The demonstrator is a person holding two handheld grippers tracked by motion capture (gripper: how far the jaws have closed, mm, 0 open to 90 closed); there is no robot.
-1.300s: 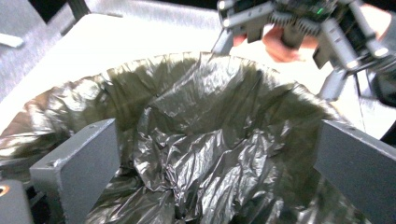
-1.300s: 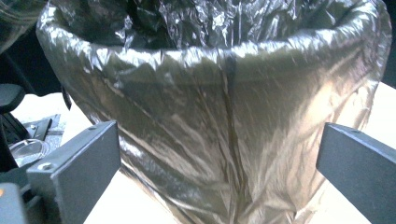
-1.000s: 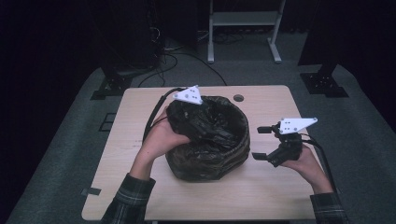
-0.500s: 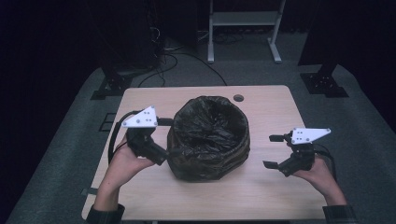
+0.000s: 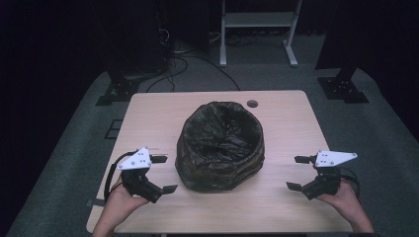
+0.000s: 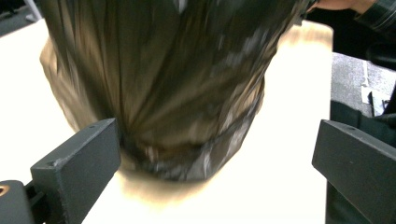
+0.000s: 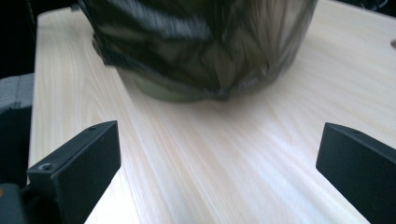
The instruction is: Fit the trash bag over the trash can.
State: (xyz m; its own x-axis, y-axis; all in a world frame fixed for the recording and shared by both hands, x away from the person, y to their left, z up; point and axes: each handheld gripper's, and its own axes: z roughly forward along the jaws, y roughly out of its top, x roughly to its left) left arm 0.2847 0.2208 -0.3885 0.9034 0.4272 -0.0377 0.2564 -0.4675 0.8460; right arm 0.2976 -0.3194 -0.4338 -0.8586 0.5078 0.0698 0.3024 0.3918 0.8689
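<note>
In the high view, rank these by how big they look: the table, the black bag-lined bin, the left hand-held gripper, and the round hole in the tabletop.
1. table
2. black bag-lined bin
3. left hand-held gripper
4. round hole

The counter is pale wood with a fine straight grain (best seen in the right gripper view). On it, the bin is covered by a black plastic liner, glossy, with grey and brownish reflections in its wrinkles. The left hand-held gripper is black with a white three-cornered plate on top, and the right hand-held gripper has the same colours. The floor around is dull grey carpet. A sleeve shows a dark plaid pattern.
</note>
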